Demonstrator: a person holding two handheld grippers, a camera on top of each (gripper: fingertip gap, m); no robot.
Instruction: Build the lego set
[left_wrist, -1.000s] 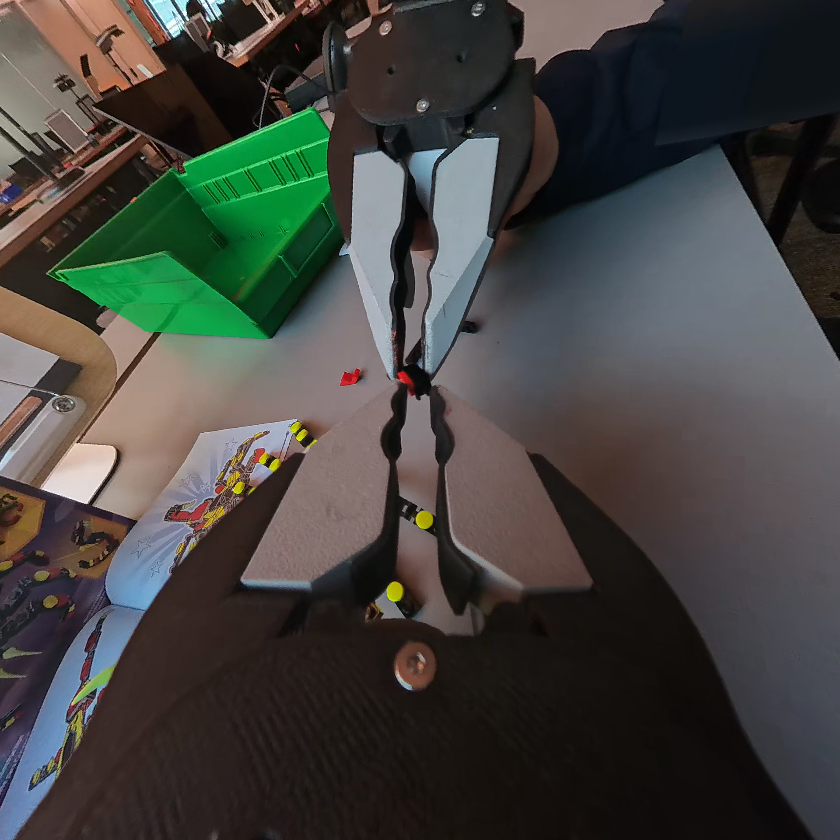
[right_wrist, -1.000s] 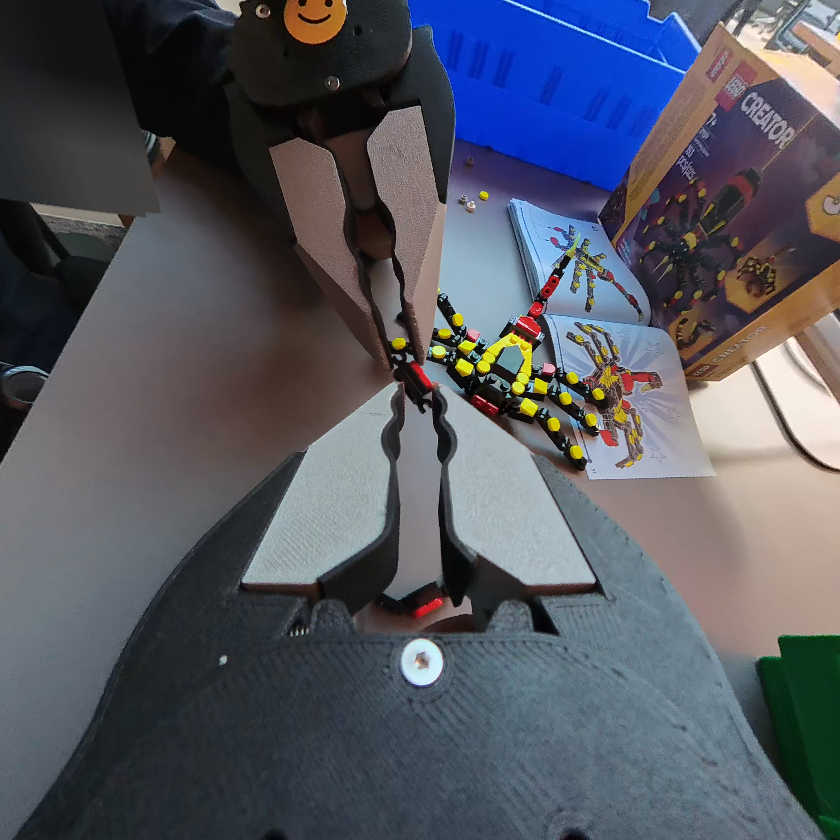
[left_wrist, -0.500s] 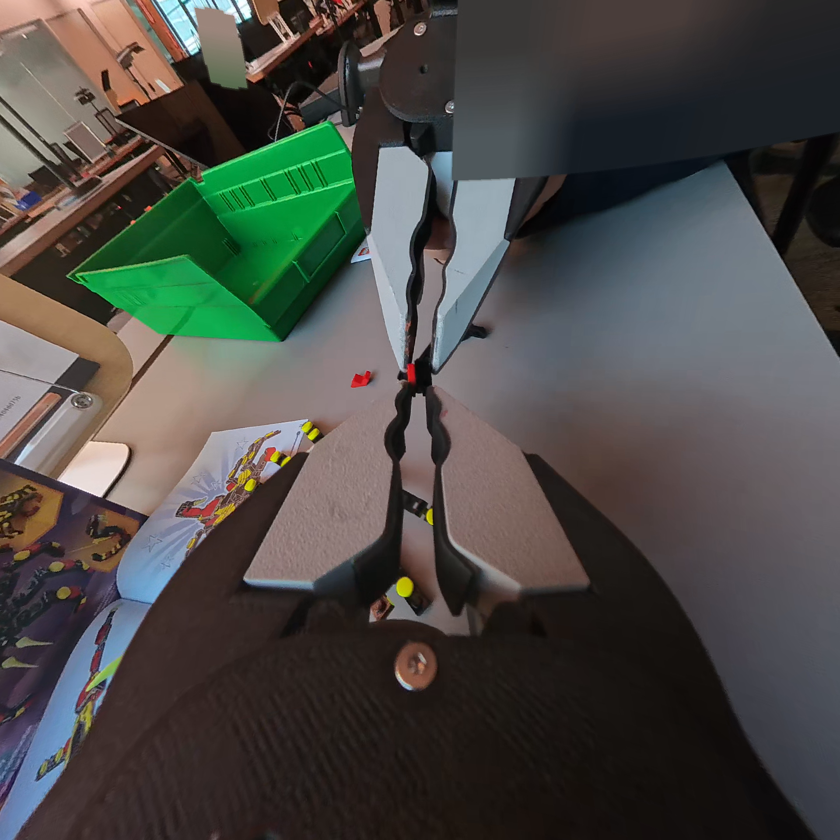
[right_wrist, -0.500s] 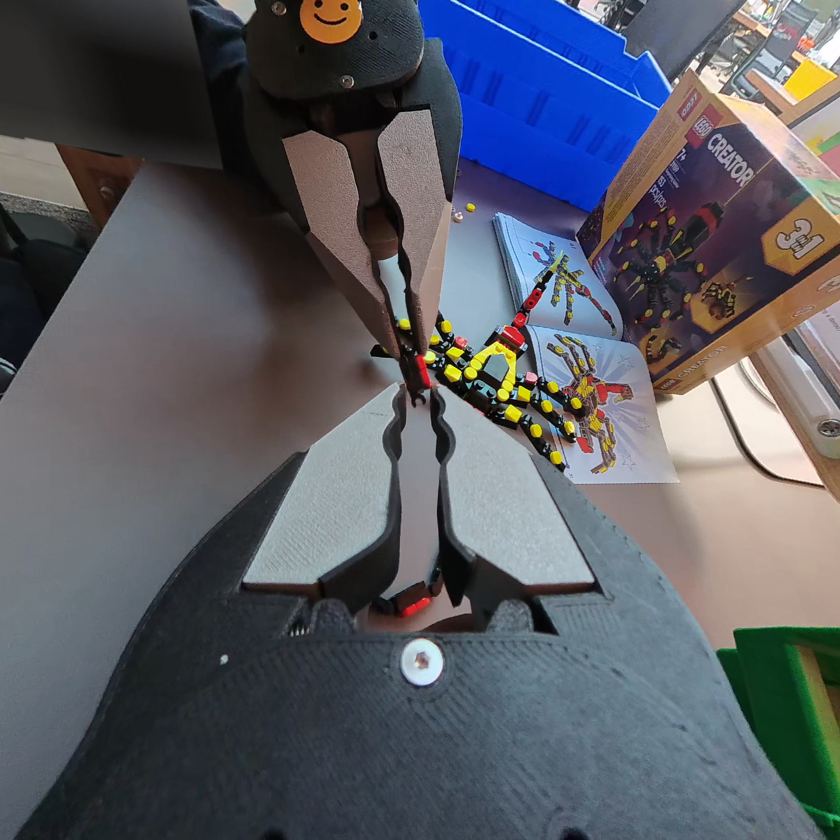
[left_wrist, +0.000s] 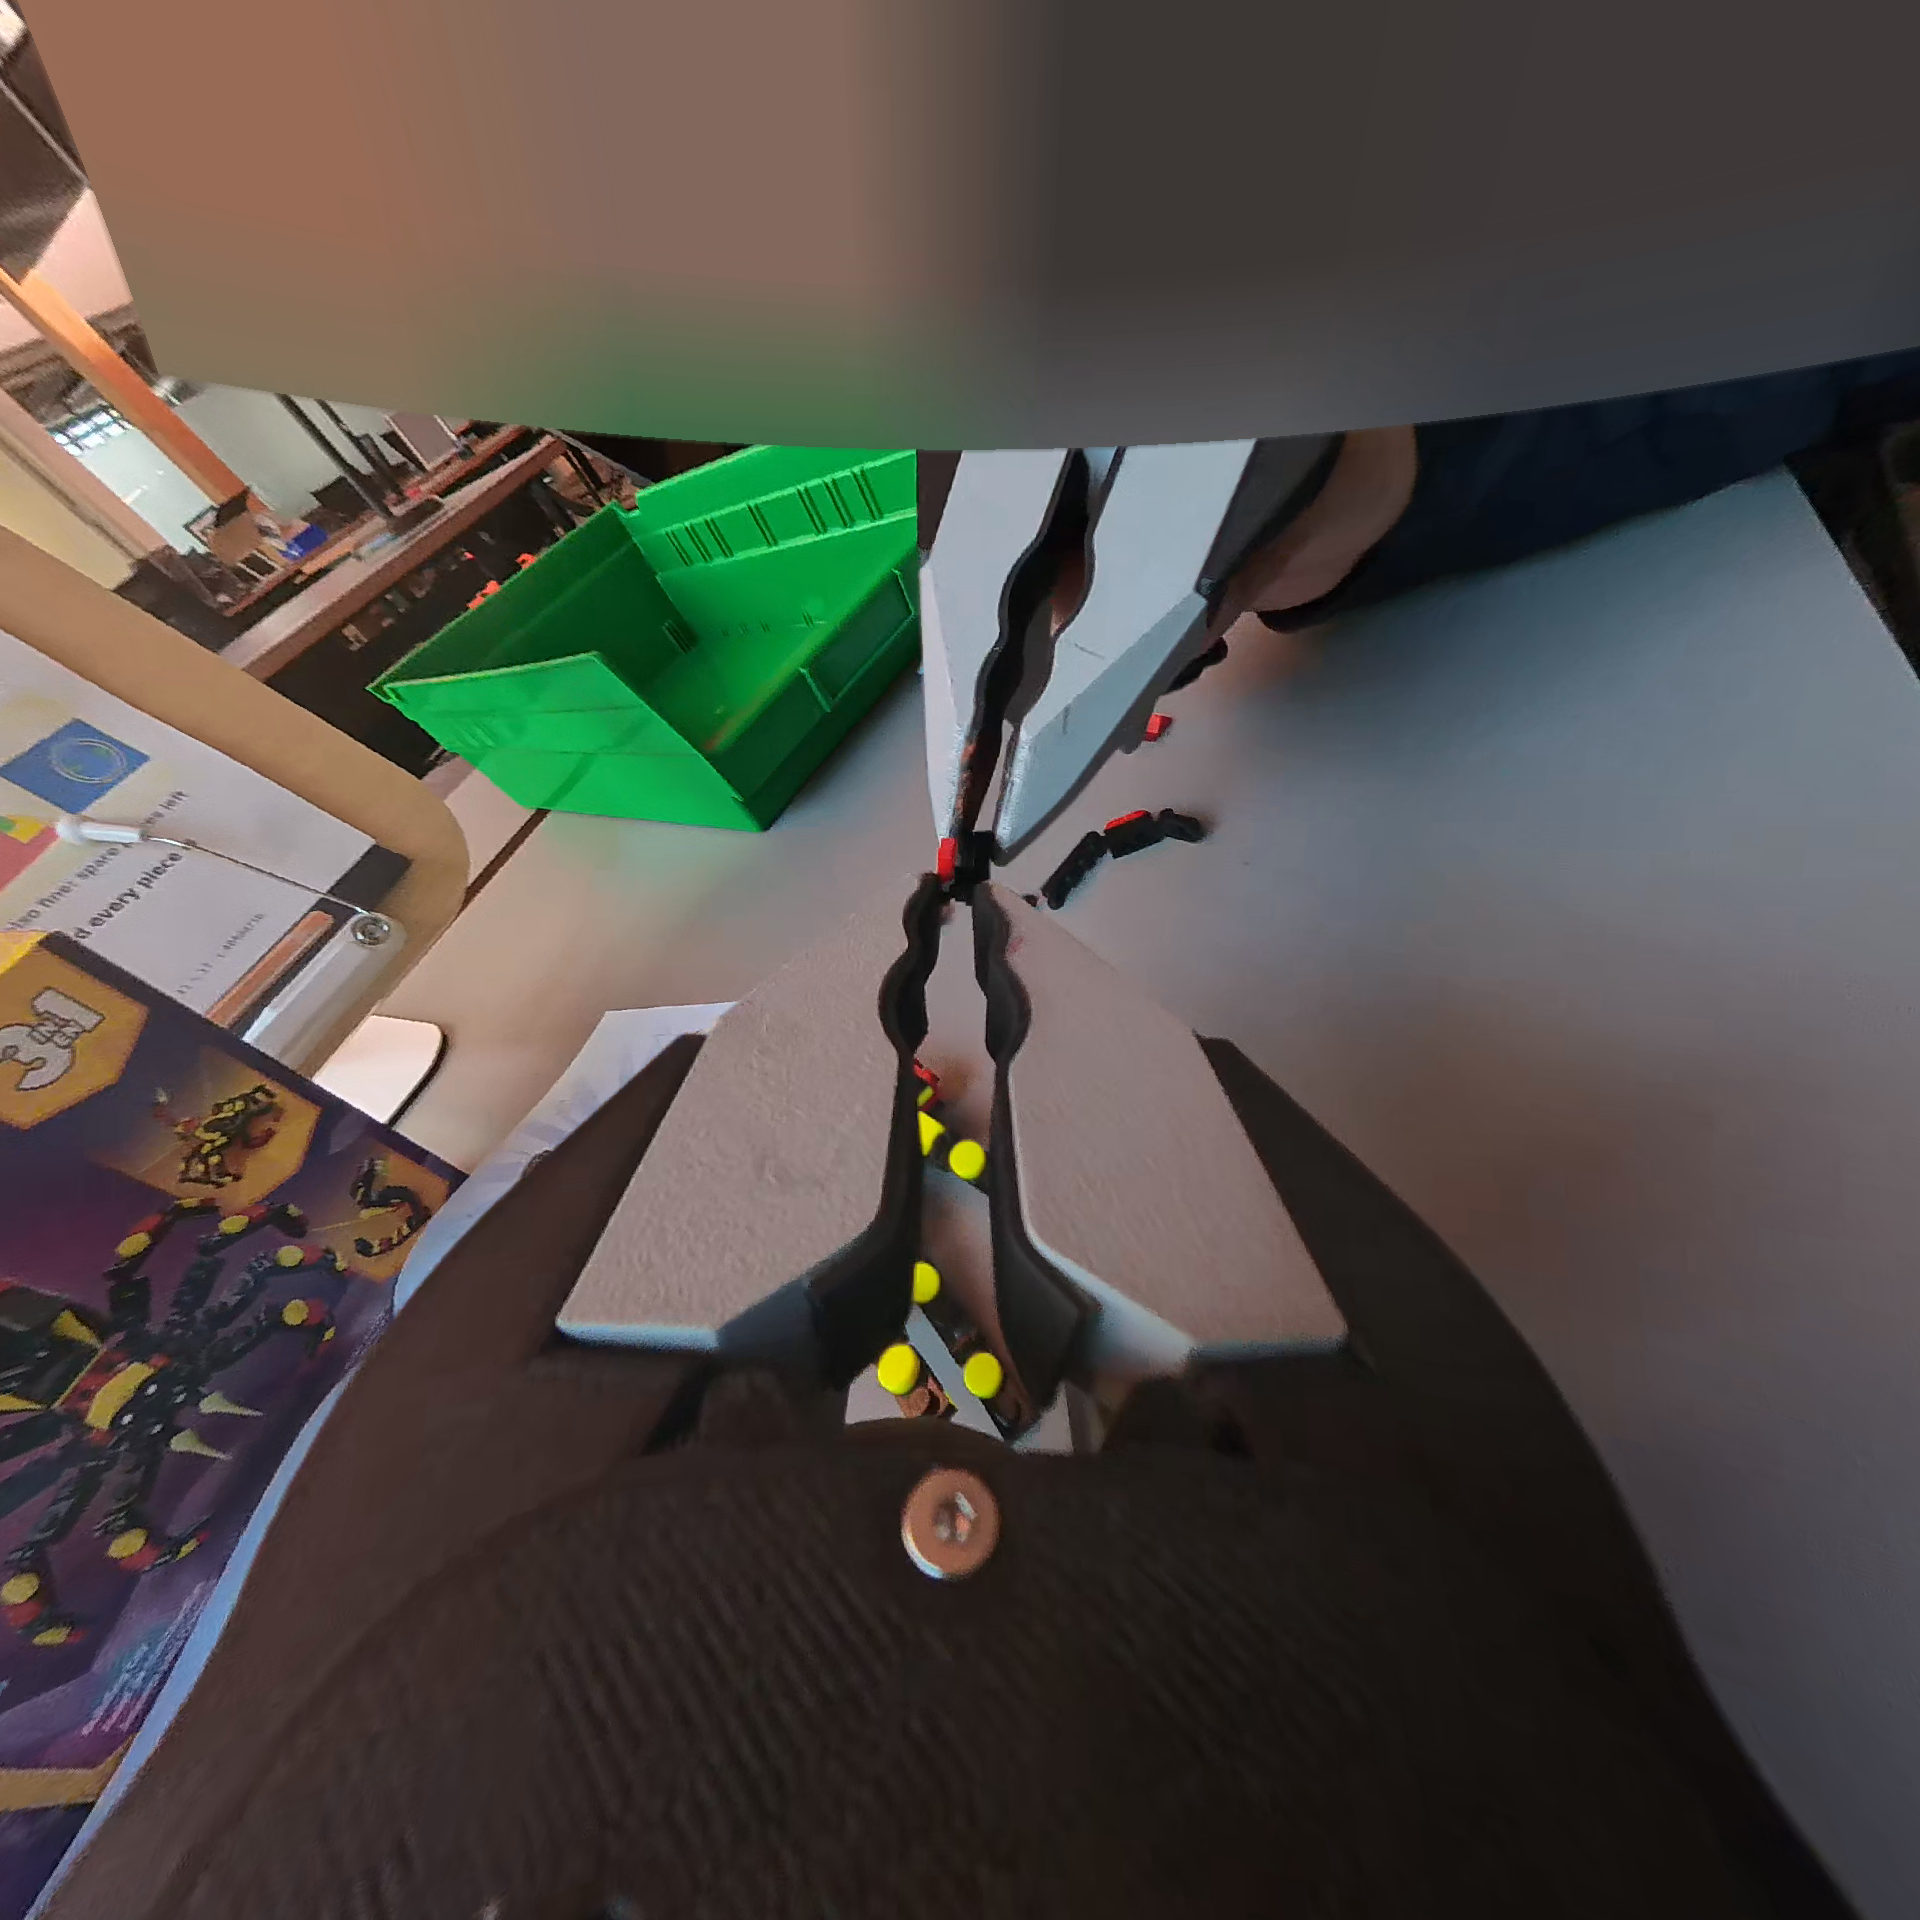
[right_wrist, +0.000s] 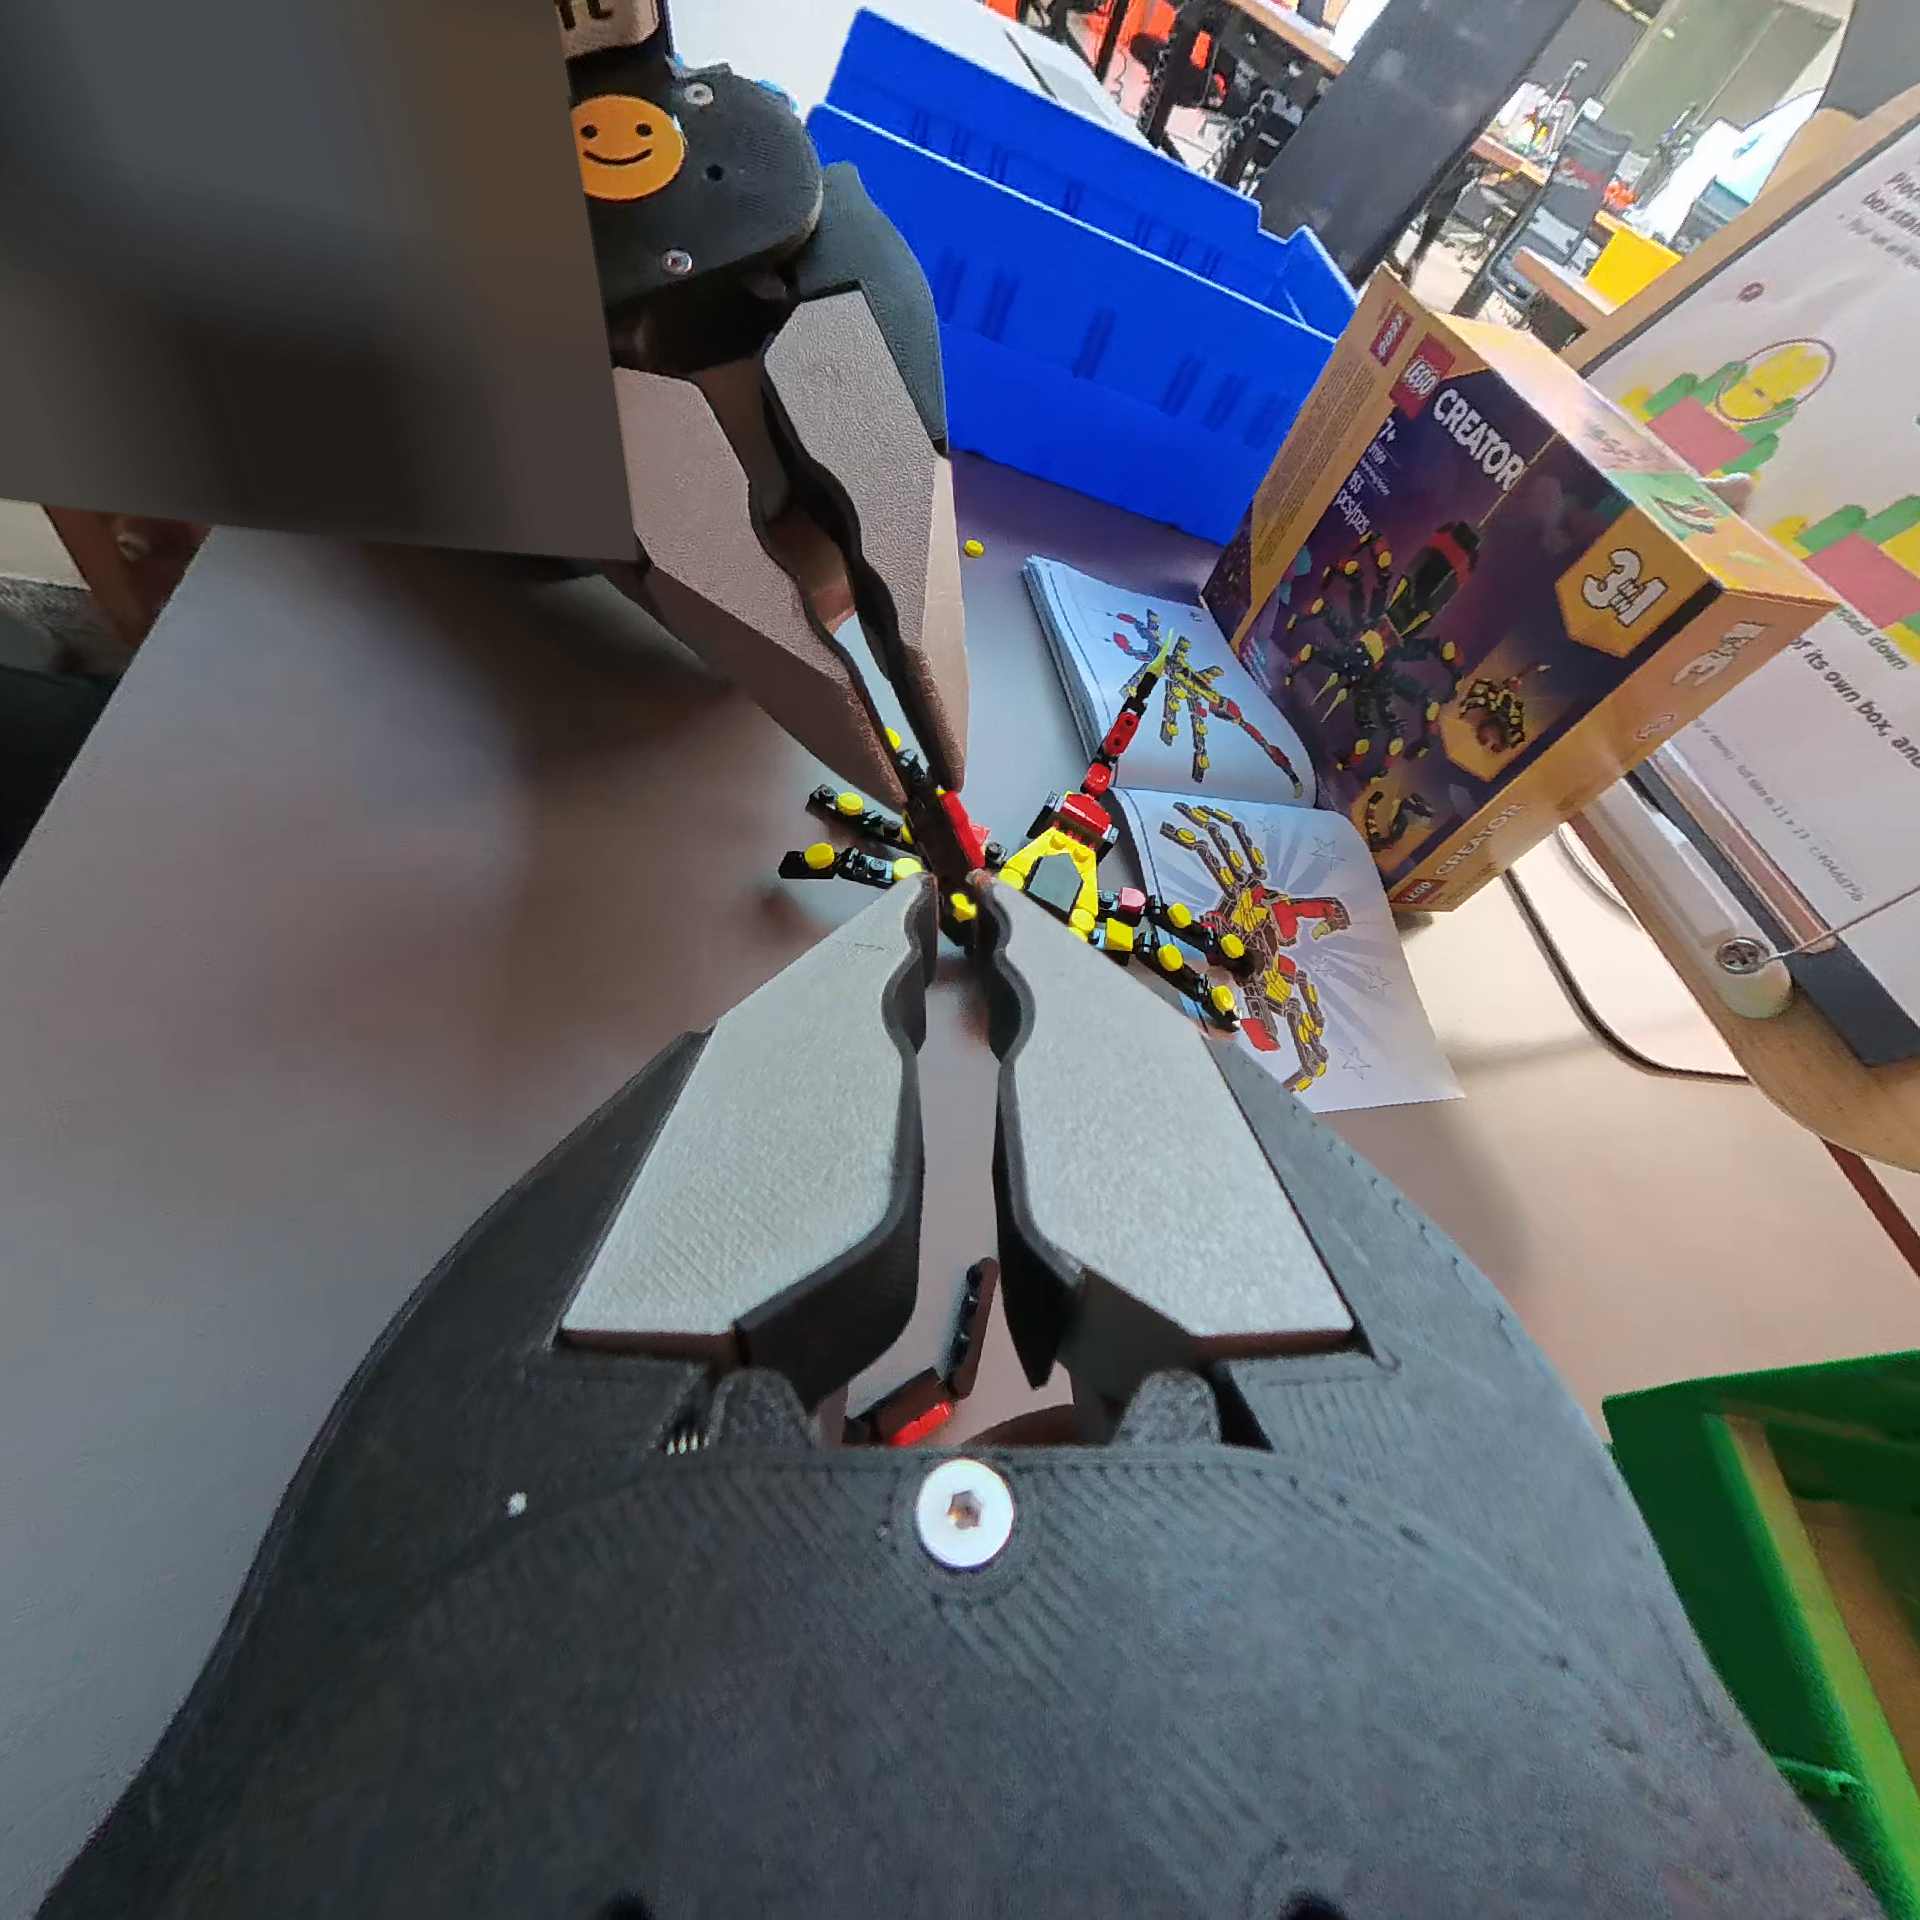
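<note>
Grippers are meeting tip to tip above the table (left_wrist: 1507, 1039). Going left to right in the left wrist view: set box (left_wrist: 156, 1299) is sitting at 8 o'clock, green bin (left_wrist: 665, 717) at 11, then the left gripper (left_wrist: 954, 902), fingers nearly pressed together, pinching a small red-and-black piece (left_wrist: 958, 862) at centre. Right gripper (left_wrist: 971, 844) is coming in from 12 o'clock, tips clamped on the far end of that same piece. Loose black leg segment (left_wrist: 1122, 847) is lying on the table at 1 o'clock, just beside the tips.

Right wrist view: right gripper (right_wrist: 954, 896) is pinching at centre, left gripper (right_wrist: 940, 800) arriving from 11 o'clock. Spider model (right_wrist: 1049, 883), black with yellow and red, is lying just behind the contact point; whether the held piece is already touching it, can't tell. Instruction booklets (right_wrist: 1278, 935) are lying at 2 o'clock, blue bin (right_wrist: 1060, 312) at 12.

Judging this as a joint being pressed between two small parts. To do it well: keep both grips square, push straight along the stud axis, no twisting, and avoid loading the model's thin legs.
</note>
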